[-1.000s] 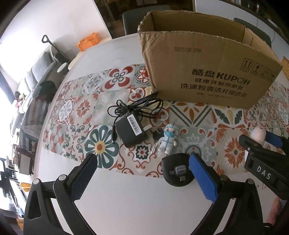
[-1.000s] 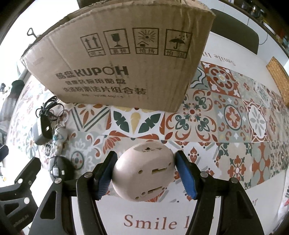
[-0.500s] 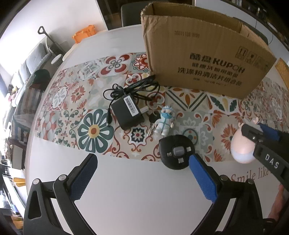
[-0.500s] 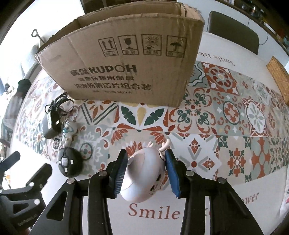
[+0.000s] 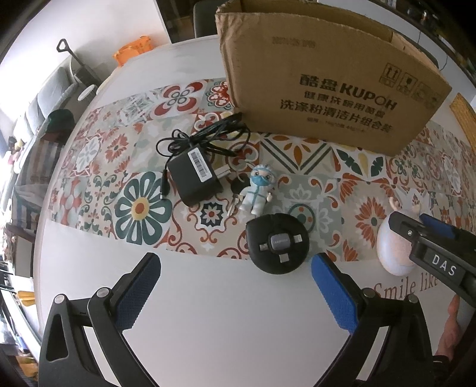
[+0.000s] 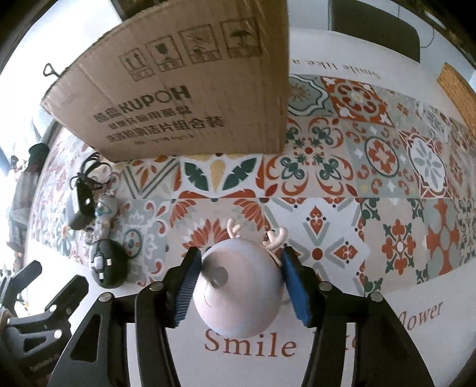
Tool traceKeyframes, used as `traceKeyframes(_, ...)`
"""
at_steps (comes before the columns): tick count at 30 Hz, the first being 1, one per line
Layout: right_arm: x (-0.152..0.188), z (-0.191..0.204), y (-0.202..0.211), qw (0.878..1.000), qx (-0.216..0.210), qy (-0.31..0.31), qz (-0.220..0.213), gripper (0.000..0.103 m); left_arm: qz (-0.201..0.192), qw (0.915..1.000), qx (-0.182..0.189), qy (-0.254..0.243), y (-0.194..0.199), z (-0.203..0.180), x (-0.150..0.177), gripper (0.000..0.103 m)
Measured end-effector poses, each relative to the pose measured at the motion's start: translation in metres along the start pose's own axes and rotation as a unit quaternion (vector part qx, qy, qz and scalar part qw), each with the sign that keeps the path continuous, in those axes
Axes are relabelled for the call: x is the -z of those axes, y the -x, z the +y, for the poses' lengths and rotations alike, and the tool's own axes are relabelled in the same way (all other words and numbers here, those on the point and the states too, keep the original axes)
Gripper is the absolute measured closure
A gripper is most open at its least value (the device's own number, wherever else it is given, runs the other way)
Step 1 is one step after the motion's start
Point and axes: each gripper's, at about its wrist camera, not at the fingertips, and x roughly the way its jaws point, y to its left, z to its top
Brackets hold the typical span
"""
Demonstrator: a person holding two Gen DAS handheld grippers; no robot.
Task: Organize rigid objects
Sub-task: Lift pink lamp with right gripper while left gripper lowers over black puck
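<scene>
A round pinkish-white deer toy (image 6: 238,291) with small antlers stands on the white table edge, its top facing the right wrist camera. My right gripper (image 6: 240,256) straddles it with its jaws opening; the pads sit close beside its sides, with a thin gap on the right. From the left wrist view the toy (image 5: 389,250) rests on the table under the right gripper (image 5: 416,226). My left gripper (image 5: 235,262) is open and holds nothing, just short of a black round device (image 5: 278,247). A masked figurine (image 5: 258,190) and a black power adapter (image 5: 195,178) with coiled cable lie beyond.
An open cardboard box (image 5: 327,89) stands on the patterned table runner (image 5: 139,208) behind the objects. A woven mat (image 6: 458,89) lies at the far right, a dark chair (image 6: 374,18) behind the table. An orange basket (image 5: 132,52) sits off the far left edge. A person's hand (image 5: 449,333) shows at lower right.
The deer toy went from lying with its underside toward the camera to standing upright on the table. The right jaws narrowed on it, then widened. The left gripper stayed open.
</scene>
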Motion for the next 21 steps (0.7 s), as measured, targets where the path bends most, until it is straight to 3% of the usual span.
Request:
traceKeyframes(9,0.007,0.006,-0.008,0.999,0.023,0.019,0.014,0.022,0.01,0.9999,-0.002,-0.001,-0.008,0.0,0.003,0.0)
traceKeyframes(17,0.018,0.014,-0.033,0.998,0.046,0.027,0.039,0.02,0.025,0.9997,-0.006,-0.001,-0.018,0.0,0.008,0.0)
traceKeyframes(21,0.021,0.022,-0.039,0.997,0.066,0.043,0.028,0.025,0.025,0.9997,-0.009,0.001,-0.019,0.001,0.008,0.0)
